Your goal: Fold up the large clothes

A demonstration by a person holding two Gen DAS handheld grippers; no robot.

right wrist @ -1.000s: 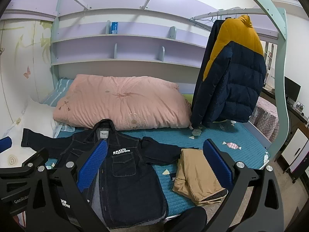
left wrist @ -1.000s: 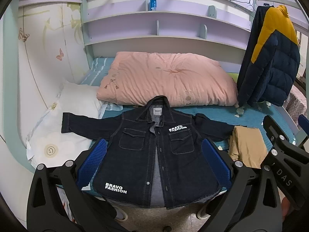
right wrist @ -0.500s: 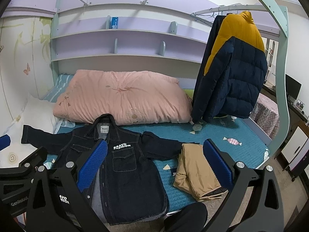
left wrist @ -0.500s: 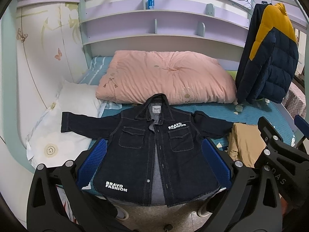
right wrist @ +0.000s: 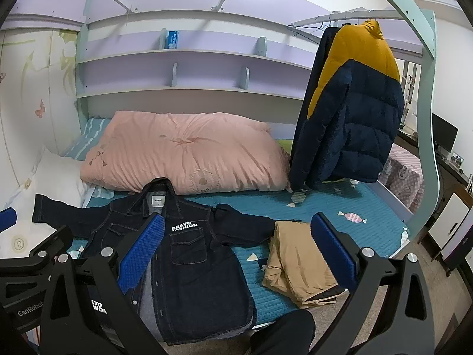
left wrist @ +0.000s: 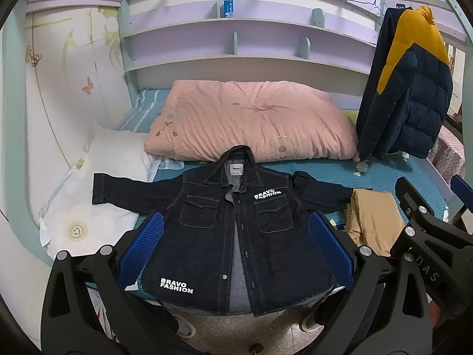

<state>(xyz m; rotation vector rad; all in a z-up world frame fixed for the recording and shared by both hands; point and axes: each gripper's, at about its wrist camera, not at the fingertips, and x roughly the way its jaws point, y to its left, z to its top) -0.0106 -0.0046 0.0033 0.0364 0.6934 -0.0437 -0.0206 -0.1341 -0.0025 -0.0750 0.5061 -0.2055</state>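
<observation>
A teal-quilted bed carries a spread denim jacket, folded tan garment, pink duvet and white pillow.

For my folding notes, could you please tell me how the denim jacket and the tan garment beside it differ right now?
The denim jacket lies spread flat with its sleeves out; the tan garment is already folded into a compact bundle. The jacket is dark with white lettering; the tan one is plain. Both rest on the teal bedspread.

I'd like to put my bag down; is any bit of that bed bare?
Yes: the teal sheet between the tan folded garment, the hanging puffer jacket and the bed's right edge. The denim jacket, pink quilt and white pillow crowd the rest.
</observation>
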